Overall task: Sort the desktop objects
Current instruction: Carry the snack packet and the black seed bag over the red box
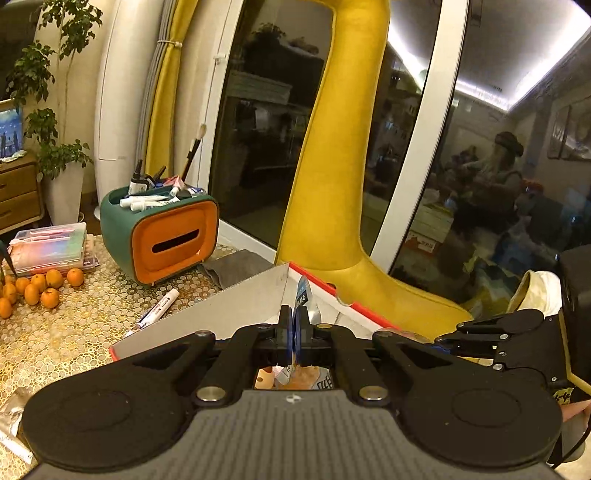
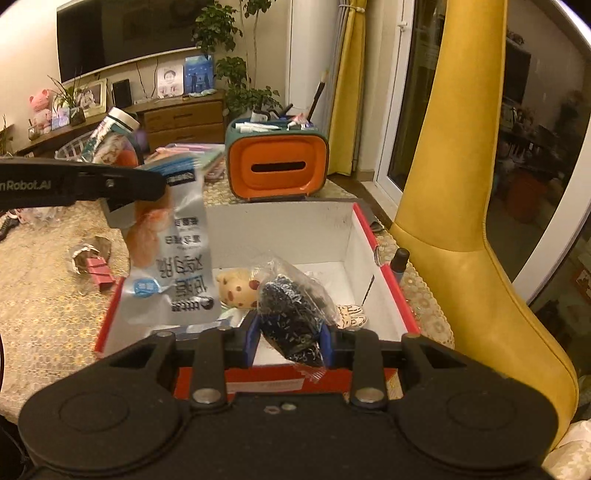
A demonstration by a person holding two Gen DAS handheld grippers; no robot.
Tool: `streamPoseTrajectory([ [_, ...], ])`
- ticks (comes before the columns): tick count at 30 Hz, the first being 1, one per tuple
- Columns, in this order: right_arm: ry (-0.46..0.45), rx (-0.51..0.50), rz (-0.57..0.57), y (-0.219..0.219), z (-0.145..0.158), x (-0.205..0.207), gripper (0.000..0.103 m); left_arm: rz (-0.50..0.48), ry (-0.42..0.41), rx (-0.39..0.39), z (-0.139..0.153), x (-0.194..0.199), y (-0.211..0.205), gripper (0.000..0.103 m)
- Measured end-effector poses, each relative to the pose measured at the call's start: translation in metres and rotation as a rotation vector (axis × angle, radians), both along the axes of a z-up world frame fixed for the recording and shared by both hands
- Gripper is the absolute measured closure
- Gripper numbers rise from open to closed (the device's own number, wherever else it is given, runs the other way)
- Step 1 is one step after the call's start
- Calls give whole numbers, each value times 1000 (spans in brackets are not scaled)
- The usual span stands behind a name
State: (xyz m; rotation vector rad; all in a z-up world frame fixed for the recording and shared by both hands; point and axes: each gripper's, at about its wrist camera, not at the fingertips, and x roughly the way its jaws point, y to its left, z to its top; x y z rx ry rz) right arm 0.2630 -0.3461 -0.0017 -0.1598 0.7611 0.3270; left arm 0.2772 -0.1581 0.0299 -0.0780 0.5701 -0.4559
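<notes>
Crinkly clear bag of black bits, over cardboard box.

Red-rimmed white box on gold circle-patterned counter. Silver packet, black-speckled clear bag. Green-and-orange organizer, yellow chair.

Background only, all relative to the yellow chair. Glass door with white frame sits right behind it, dark outside, room reflected in the pane. Yellow curtain hangs left of the chair, bunched and tied. Potted plant in a white pot stands further left, past the curtain. Wooden sideboard runs along the far wall well left of the chair, with a pink plush toy and photo frames on top. Wall TV above it.
</notes>
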Motion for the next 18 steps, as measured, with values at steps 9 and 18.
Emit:
streamPoseTrajectory([
  [9,46,-26,-9,-2,-24,38,71,16,59,31,-29,28,-12,102],
  [18,158,-62,19,-2,-50,63,71,30,142,22,-59,49,-18,102],
])
